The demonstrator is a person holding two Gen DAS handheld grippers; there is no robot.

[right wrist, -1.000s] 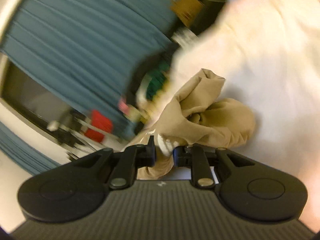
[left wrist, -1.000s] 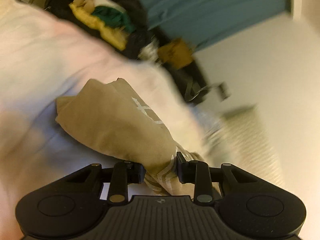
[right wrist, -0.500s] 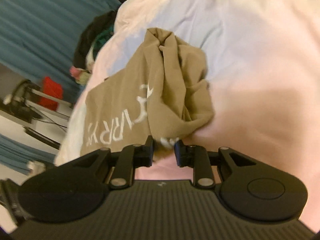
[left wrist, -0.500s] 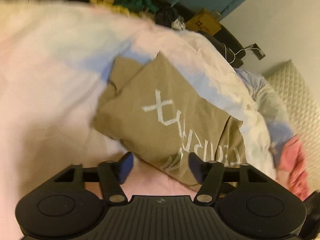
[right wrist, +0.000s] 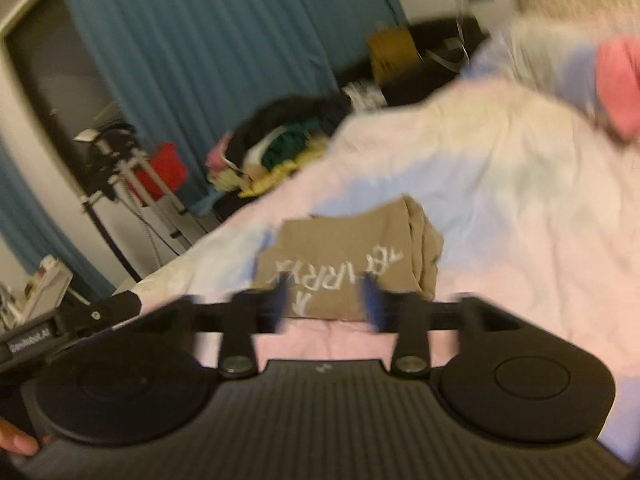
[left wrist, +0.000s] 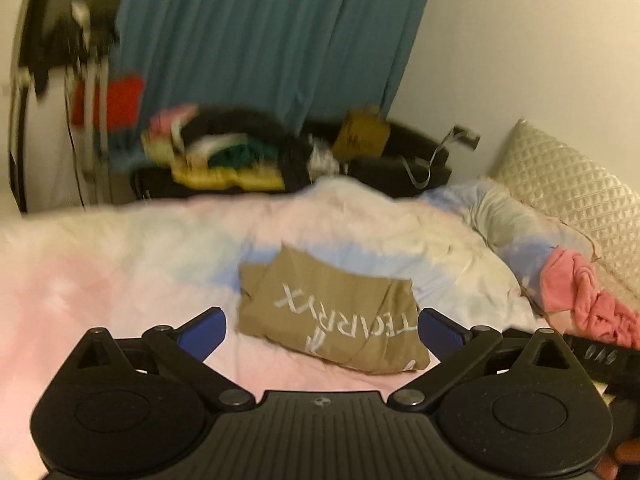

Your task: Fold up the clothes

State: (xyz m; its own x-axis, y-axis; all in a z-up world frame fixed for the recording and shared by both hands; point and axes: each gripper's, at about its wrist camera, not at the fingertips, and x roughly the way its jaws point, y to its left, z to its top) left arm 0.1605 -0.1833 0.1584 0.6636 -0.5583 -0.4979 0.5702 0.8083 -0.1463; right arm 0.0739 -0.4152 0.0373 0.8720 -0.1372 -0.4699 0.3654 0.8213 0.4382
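Observation:
A tan T-shirt (left wrist: 332, 312) with white lettering lies folded into a compact bundle on the pastel bed cover (left wrist: 120, 272); it also shows in the right wrist view (right wrist: 352, 264). My left gripper (left wrist: 320, 330) is wide open and empty, held back above the shirt's near edge. My right gripper (right wrist: 326, 306) is open and empty, its blurred blue fingertips (right wrist: 370, 306) just in front of the shirt. Neither gripper touches the shirt.
A pink garment (left wrist: 584, 300) lies at the bed's right by a quilted cream pillow (left wrist: 560, 184). A pile of mixed clothes (left wrist: 224, 156) sits beyond the bed's far edge before a teal curtain (left wrist: 272, 36). A tripod and red object (right wrist: 160, 168) stand at left.
Both grippers let go of the tan shirt and pulled back. The left opened wide first, the right opened just now. The shirt now rests folded on the bed.

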